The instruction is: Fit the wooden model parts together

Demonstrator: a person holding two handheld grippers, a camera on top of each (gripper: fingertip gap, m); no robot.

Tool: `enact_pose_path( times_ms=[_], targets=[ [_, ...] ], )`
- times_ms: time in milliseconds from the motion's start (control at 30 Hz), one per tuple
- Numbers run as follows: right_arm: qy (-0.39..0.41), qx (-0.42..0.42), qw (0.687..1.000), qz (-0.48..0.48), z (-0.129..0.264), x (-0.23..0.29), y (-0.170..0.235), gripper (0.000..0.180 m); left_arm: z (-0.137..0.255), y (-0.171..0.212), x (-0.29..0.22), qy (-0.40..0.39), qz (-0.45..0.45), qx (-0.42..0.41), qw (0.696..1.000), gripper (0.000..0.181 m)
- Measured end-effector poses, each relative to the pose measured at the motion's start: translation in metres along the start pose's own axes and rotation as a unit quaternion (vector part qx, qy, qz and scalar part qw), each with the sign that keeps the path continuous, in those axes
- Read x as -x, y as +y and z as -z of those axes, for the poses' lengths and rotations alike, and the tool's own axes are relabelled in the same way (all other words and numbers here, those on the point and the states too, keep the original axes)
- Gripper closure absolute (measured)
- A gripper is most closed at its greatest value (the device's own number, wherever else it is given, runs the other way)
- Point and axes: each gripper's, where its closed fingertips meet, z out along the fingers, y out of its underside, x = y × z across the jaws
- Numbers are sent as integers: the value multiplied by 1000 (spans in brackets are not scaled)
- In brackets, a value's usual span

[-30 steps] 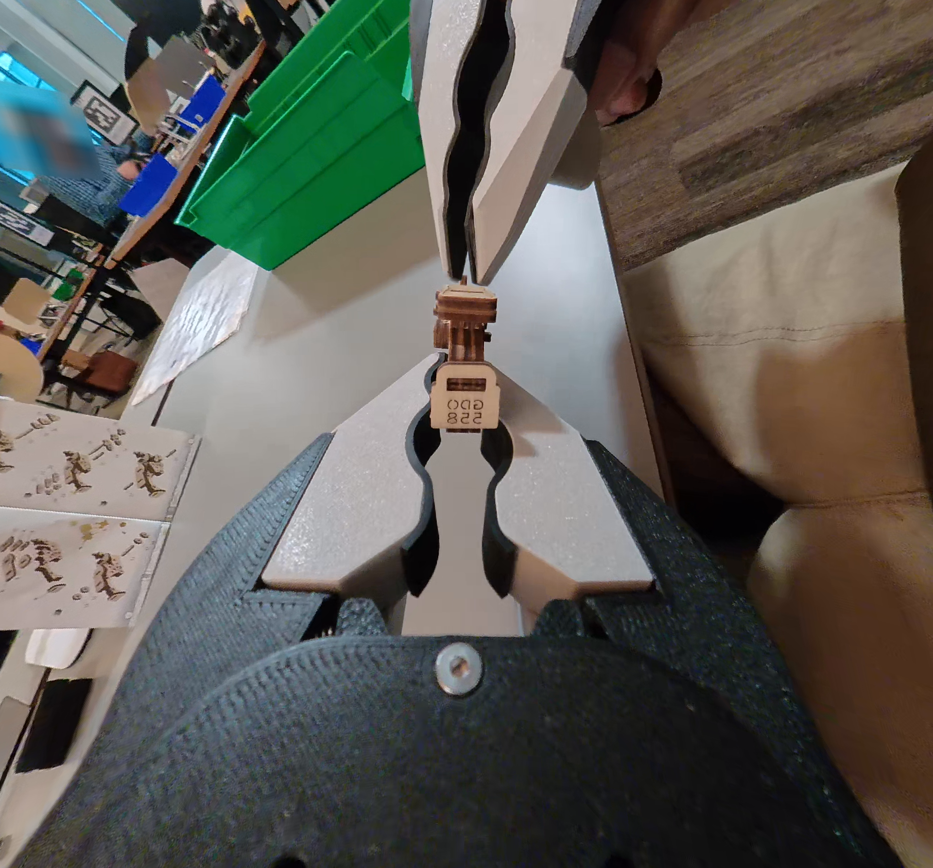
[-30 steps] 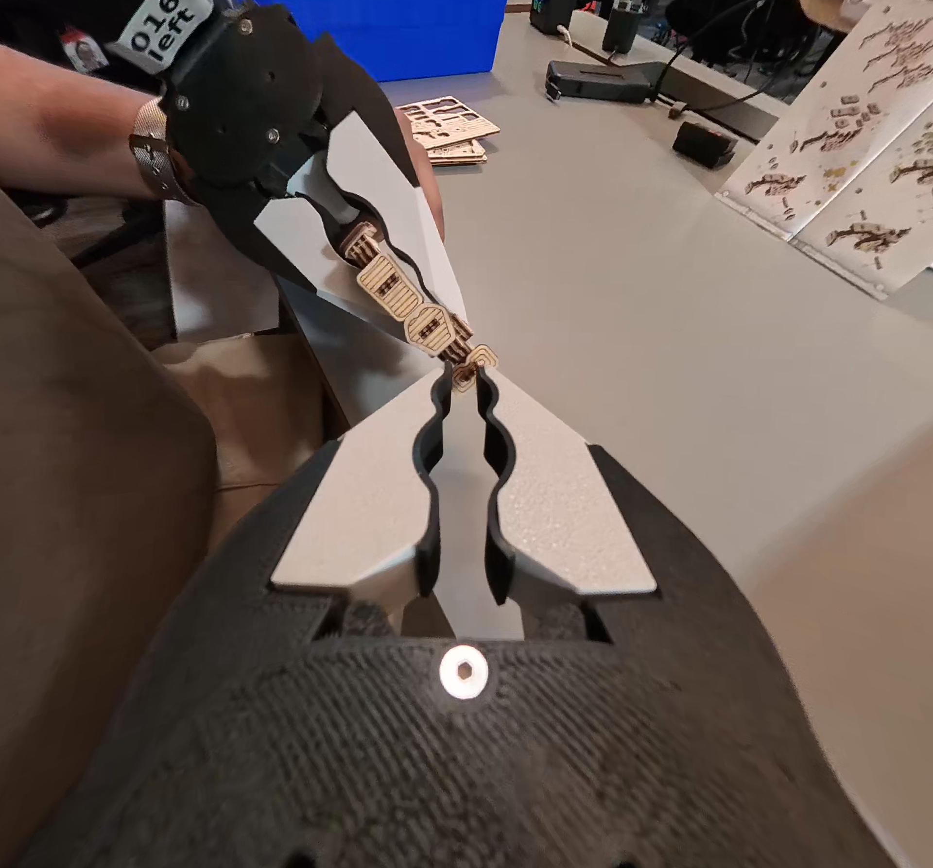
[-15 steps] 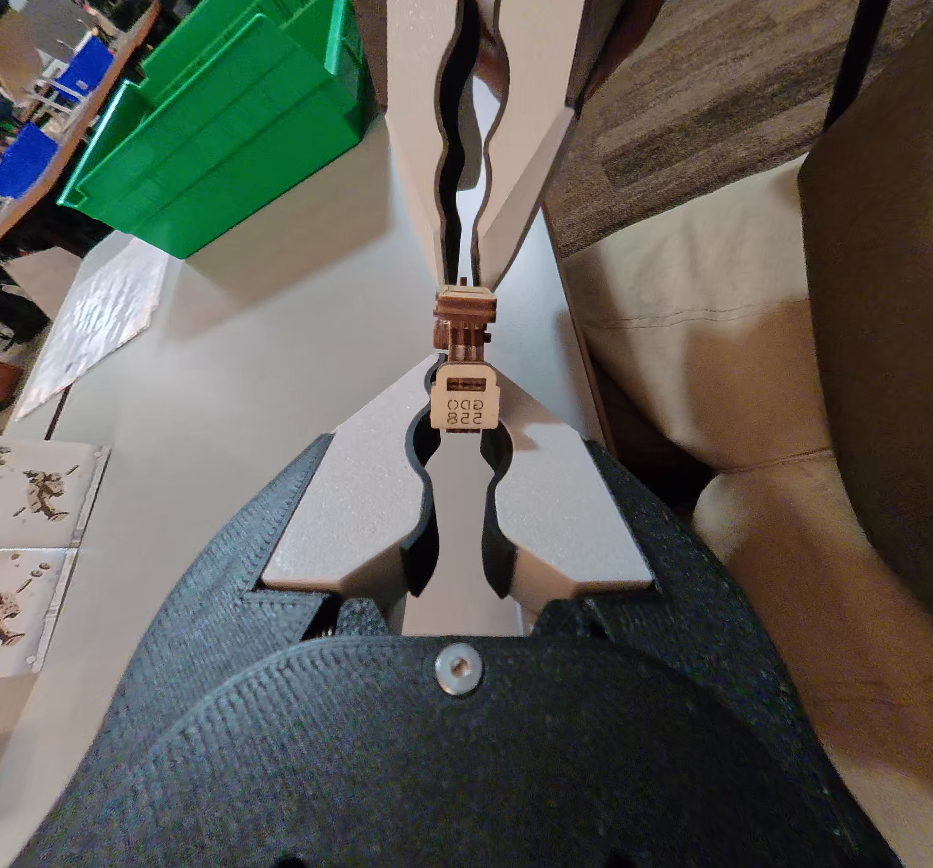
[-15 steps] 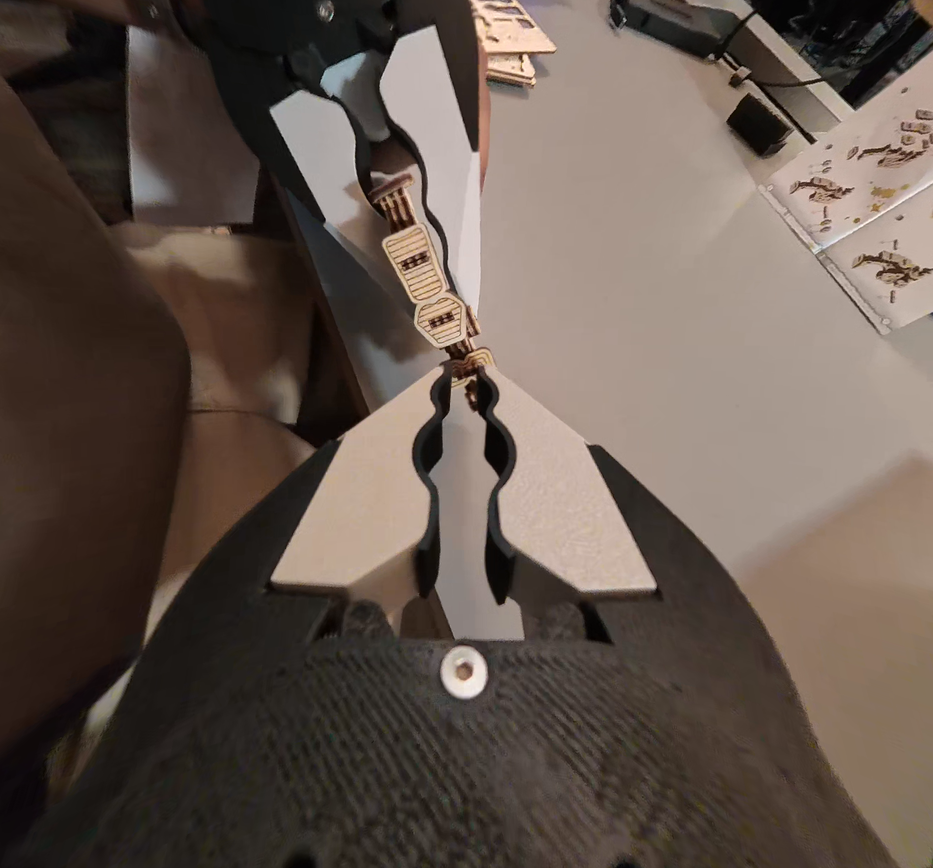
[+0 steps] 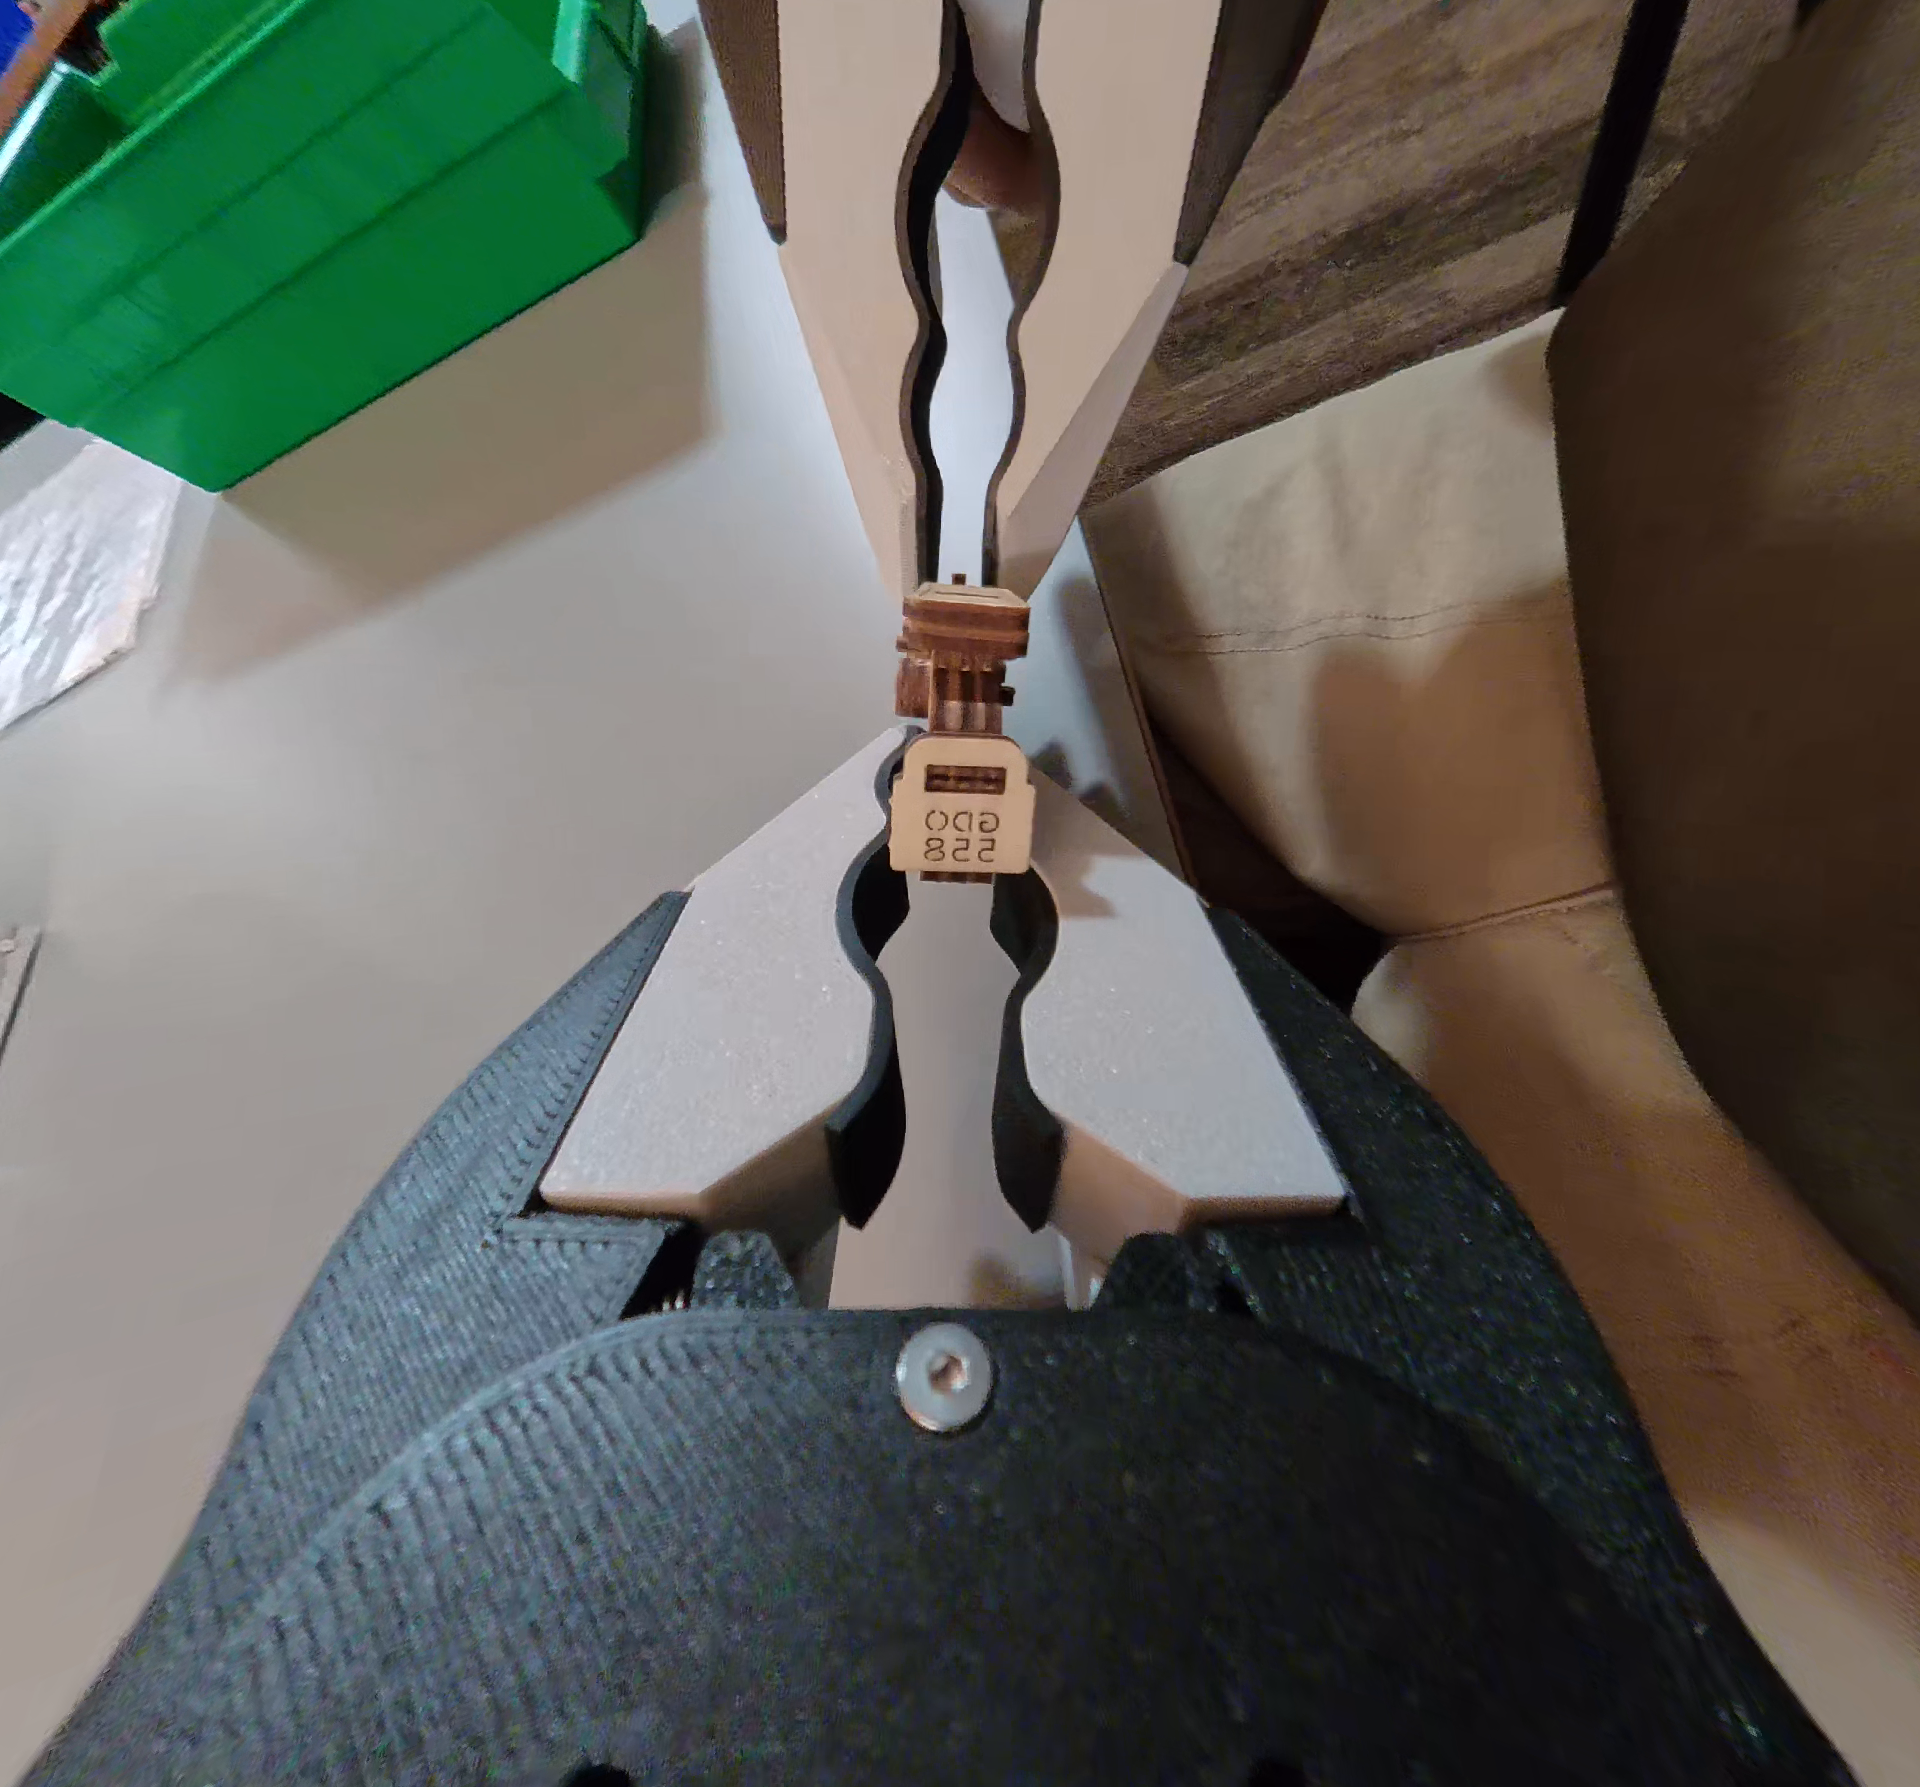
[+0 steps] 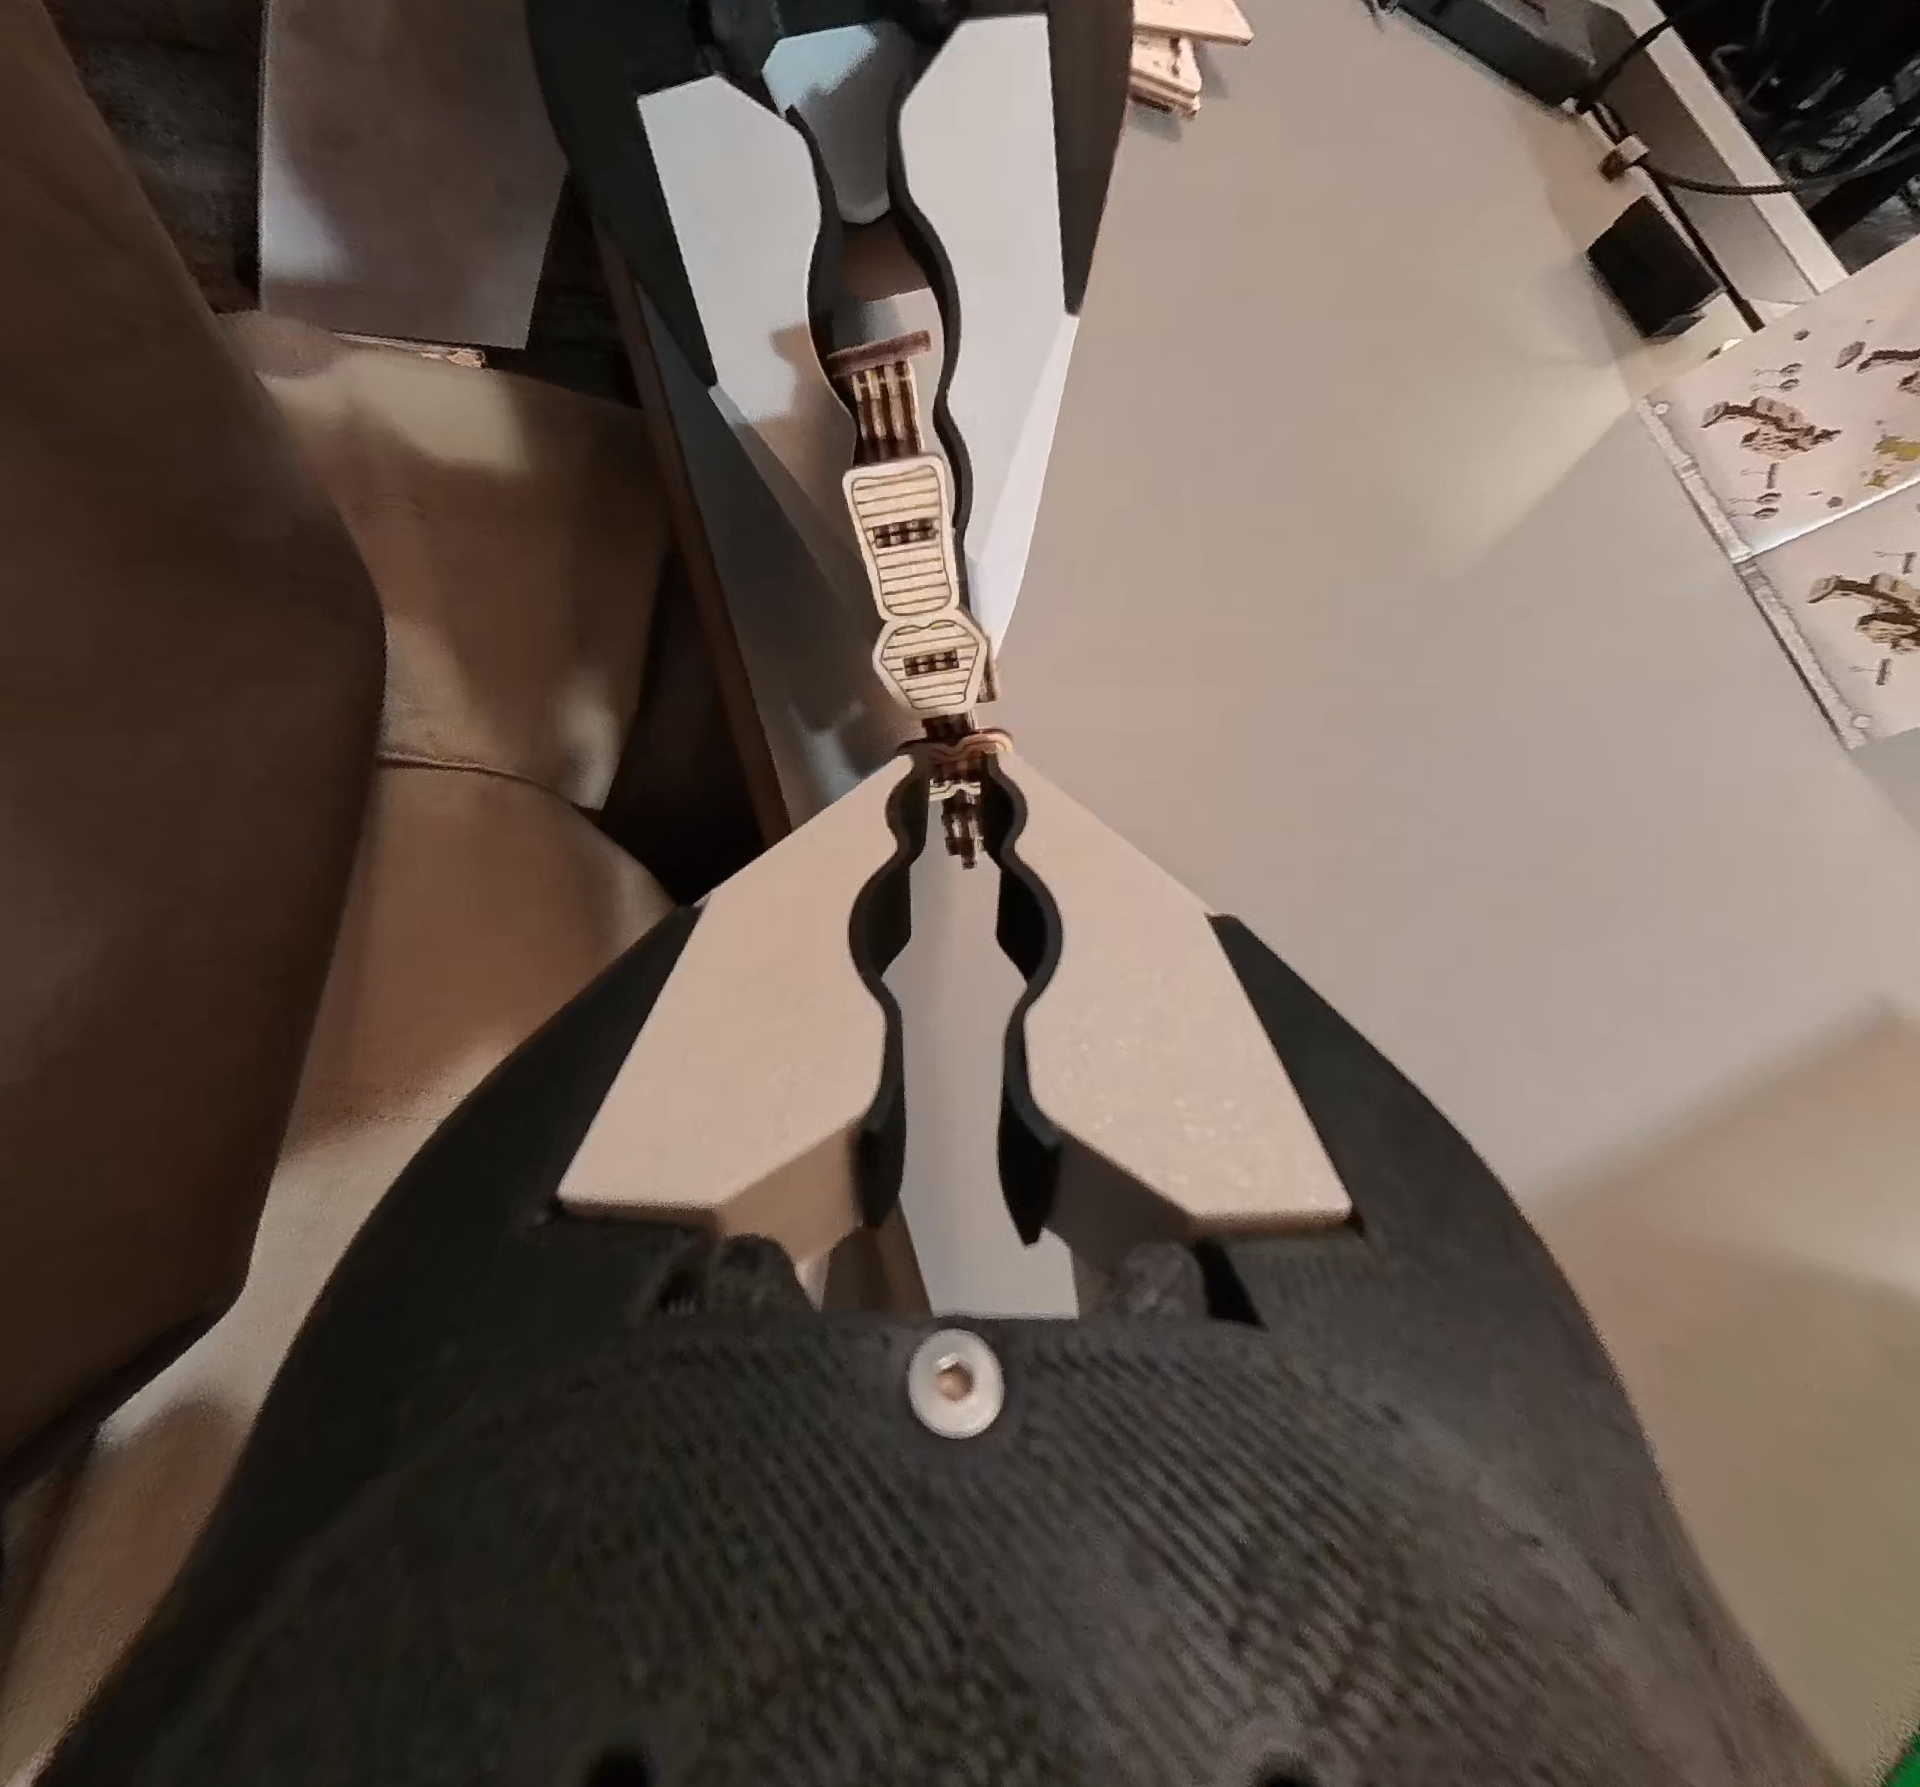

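Note:
A slim wooden model assembly of pale engraved plates on a dark brown spine hangs between my two grippers over the table edge. My left gripper is shut on its lower end, on a pale plate with engraved marks. My right gripper is shut on the small wooden part at the other end. In the left wrist view the right gripper comes straight down from above onto the model's brown top. The two grippers face each other tip to tip.
A grey table runs to the left, with green bins at the back. A tan cushioned seat lies beside the table edge. Printed picture sheets, black devices and flat wooden part sheets lie farther off. The grippers are tip to tip, or close to it.
Both grippers have turned and lined up head-on, so the model now runs straight between them. Both grips have stayed shut on the model.

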Motion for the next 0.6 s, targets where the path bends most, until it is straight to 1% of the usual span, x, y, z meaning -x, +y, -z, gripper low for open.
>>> enact_pose_path(
  times_ms=[100, 367, 600],
  targets=[
    [-4, 8, 1000, 1, -3, 2, 3, 172, -1, 3, -1, 7, 6, 8, 1000, 172],
    [-26, -17, 998, -55, -3, 1, 2, 172, -1, 3, 0, 23, 34, 9, 999, 172],
    [-30, -25, 997, -72, -4, 0, 2, 172, -1, 4, 1, 31, 48, 11, 998, 172]
  ],
)
